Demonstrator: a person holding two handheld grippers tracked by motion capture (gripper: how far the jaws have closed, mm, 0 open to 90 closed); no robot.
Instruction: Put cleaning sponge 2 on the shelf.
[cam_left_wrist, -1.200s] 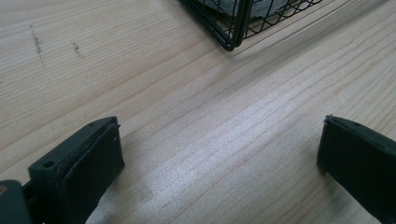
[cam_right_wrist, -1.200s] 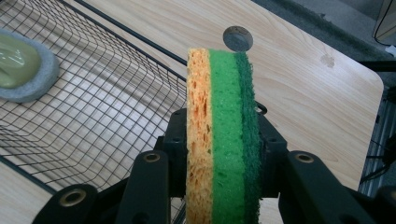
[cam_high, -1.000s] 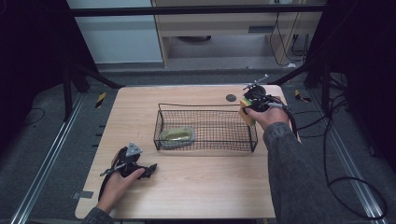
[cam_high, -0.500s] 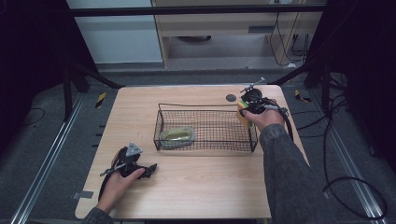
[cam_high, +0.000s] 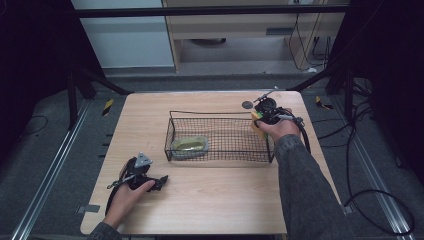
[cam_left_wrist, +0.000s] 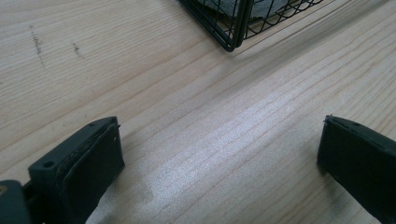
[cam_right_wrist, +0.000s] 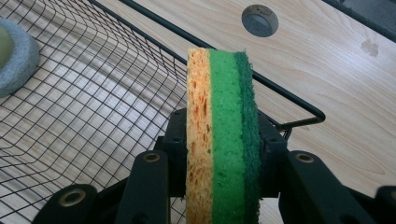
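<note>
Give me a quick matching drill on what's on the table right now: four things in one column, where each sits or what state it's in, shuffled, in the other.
Things:
1. sponge
2. wire basket
3. left gripper
4. round hole

Places or states:
A. resting low on the table's near left, jaws open
B. clamped upright between the right gripper's jaws, at the basket's right end
C. in the tabletop beyond the basket's far right corner
D. mid-table, holding a grey and yellow-green pad at its left end

Pairs: 1-B, 2-D, 3-A, 4-C
</note>
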